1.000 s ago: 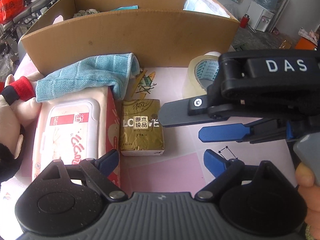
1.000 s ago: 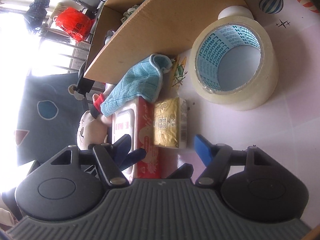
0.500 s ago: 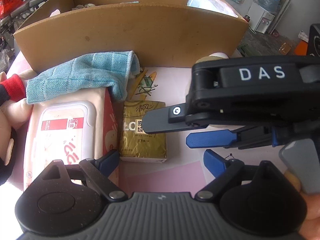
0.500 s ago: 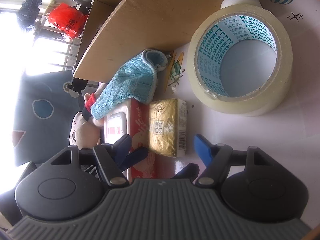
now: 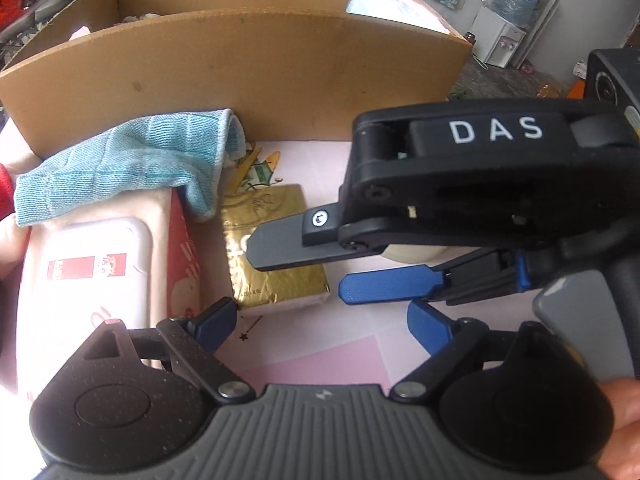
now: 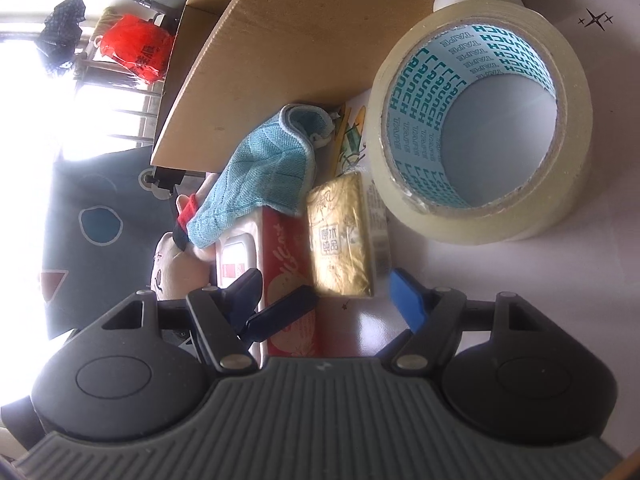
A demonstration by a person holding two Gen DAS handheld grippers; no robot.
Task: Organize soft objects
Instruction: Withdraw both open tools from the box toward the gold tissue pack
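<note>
A gold tissue pack point(image 5: 276, 284) point(image 6: 340, 248) lies flat on the pink mat. To its left is a wet-wipes pack point(image 5: 92, 280) point(image 6: 280, 264) with a blue cloth point(image 5: 120, 168) point(image 6: 264, 168) draped over its far end. My right gripper point(image 5: 298, 268) point(image 6: 326, 300) comes in from the right, rolled on its side and open. One finger is over the pack and the other is to its right; neither presses on it. My left gripper point(image 5: 320, 324) hangs open just in front of the pack, with nothing between its fingers.
A long cardboard box point(image 5: 240, 72) point(image 6: 288, 40) with items inside stands behind the objects. A big roll of tape point(image 6: 480, 120) lies right of the tissue pack. A plush toy point(image 6: 172, 264) sits left of the wipes. A person's finger point(image 5: 624, 408) holds the right handle.
My right gripper has slid left and lower until its upper finger covers the gold tissue pack. The left gripper has hardly moved. Both stay open.
</note>
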